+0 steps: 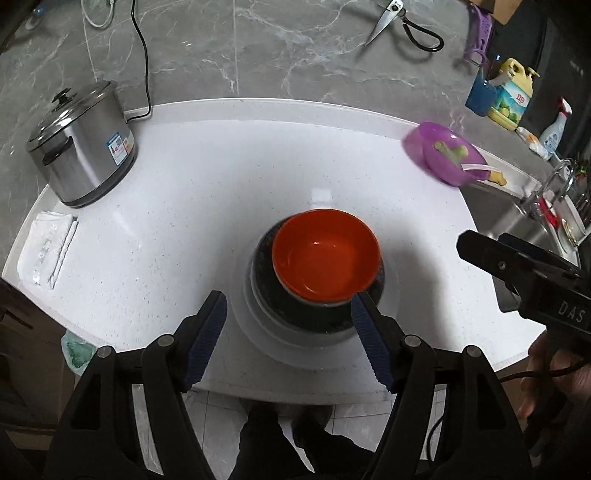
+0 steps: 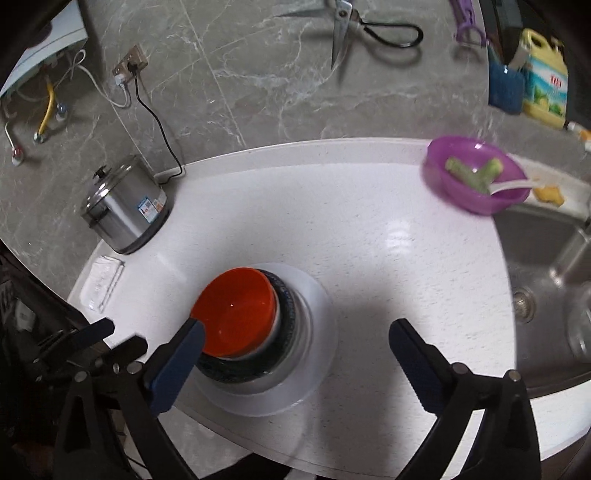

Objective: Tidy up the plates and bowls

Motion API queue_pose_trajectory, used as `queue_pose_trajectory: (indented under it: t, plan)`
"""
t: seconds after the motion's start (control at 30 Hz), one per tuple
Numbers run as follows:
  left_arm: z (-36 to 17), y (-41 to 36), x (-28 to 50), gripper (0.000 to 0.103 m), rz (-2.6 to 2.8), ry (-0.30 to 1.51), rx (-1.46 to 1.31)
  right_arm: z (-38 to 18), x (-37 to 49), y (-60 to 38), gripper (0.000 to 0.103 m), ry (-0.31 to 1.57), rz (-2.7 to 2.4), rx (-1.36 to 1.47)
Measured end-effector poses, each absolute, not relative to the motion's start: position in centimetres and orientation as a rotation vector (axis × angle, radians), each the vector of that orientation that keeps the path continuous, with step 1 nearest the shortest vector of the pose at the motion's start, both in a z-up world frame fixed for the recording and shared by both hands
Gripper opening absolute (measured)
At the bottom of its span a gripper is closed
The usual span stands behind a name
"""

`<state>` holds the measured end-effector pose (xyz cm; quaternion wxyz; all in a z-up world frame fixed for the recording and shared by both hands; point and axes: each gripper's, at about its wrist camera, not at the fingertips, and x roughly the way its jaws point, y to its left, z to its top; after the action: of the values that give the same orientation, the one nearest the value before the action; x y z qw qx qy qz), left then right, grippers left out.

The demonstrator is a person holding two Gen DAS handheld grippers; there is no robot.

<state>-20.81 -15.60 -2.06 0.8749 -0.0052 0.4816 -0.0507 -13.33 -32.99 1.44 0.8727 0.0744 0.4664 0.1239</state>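
An orange bowl (image 1: 327, 254) sits nested in a dark bowl (image 1: 295, 310), which rests on a white plate (image 1: 258, 332) near the front edge of the white counter (image 1: 221, 177). The stack also shows in the right wrist view, with the orange bowl (image 2: 236, 310) on the dark bowl (image 2: 284, 332) and the plate (image 2: 317, 325). My left gripper (image 1: 288, 321) is open and empty, just short of the stack. My right gripper (image 2: 295, 343) is open and empty, above the stack's right side. A purple bowl (image 1: 443, 151) with green food and a white spoon stands at the back right (image 2: 472, 173).
A steel rice cooker (image 1: 81, 144) stands at the back left with its cord plugged in. A folded white cloth (image 1: 46, 247) lies at the left edge. A steel sink (image 2: 554, 280) is at the right. Scissors (image 1: 402, 22) hang on the wall. Bottles (image 1: 513, 96) stand behind the sink.
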Motion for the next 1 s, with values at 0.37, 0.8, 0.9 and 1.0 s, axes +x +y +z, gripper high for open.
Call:
queue_pose_trajectory:
  t: [0.37, 0.8, 0.9, 1.0]
  plan:
    - [0.0, -14.6, -20.0, 0.068, -0.081, 0.981, 0.057, 2.4, -13.8, -31.5, 0.103, 0.976, 0.159, 0.144]
    - [0.0, -12.2, -16.1, 0.068, -0.068, 1.007, 0.064, 2.9, -13.1, -29.5, 0.103, 0.954, 0.074, 0.078]
    - [-0.3, -11.8, -15.2, 0.068, -0.069, 1.022, 0.060, 2.8, -12.9, -29.4, 0.103, 0.957, 0.066, 0.079]
    - [-0.6, -11.5, -14.3, 0.068, -0.065, 1.032, 0.059, 2.6, -12.6, -29.3, 0.103, 0.963, 0.059, 0.077]
